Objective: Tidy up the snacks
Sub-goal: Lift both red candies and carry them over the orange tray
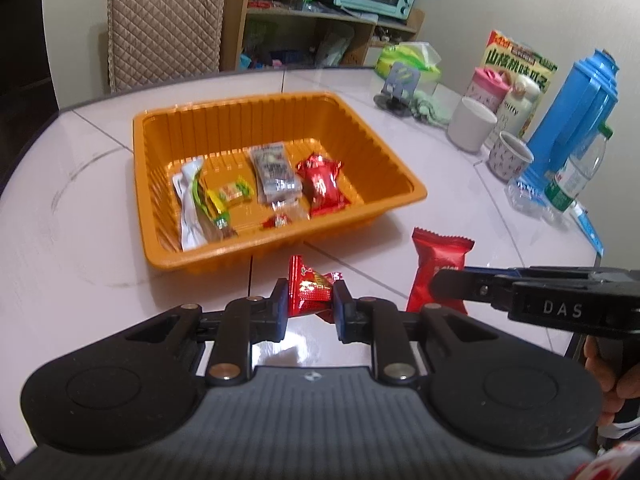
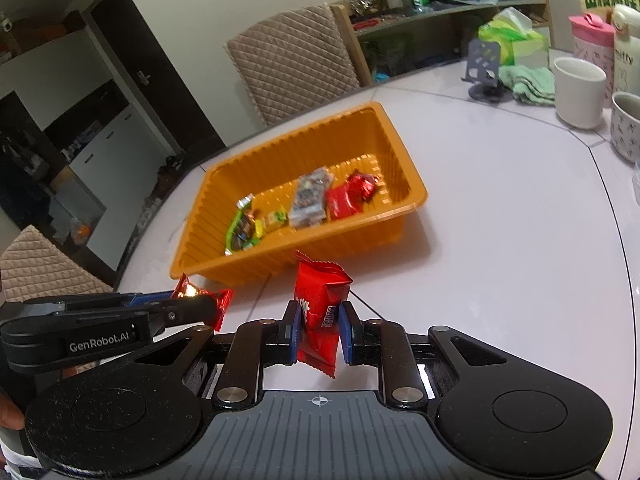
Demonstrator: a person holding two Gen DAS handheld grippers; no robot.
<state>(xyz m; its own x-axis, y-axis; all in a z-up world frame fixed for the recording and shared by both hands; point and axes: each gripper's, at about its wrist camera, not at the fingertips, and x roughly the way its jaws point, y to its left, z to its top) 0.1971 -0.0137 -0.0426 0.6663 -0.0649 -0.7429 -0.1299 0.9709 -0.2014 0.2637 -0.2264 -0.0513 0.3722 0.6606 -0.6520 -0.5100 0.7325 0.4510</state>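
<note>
Left wrist view, bottom centre: left gripper clamped on shiny red foil candy. Right gripper pinching matte red snack packet, below ribbed orange plastic tray.

Left gripper: jaws closed on a shiny red candy, held above the white tabletop. Right gripper enters from the right, clamping a red packet. Orange tray sits just beyond, containing a red wrapper, a silver packet and green-yellow snacks. Cups and a blue flask stand far right.
</note>
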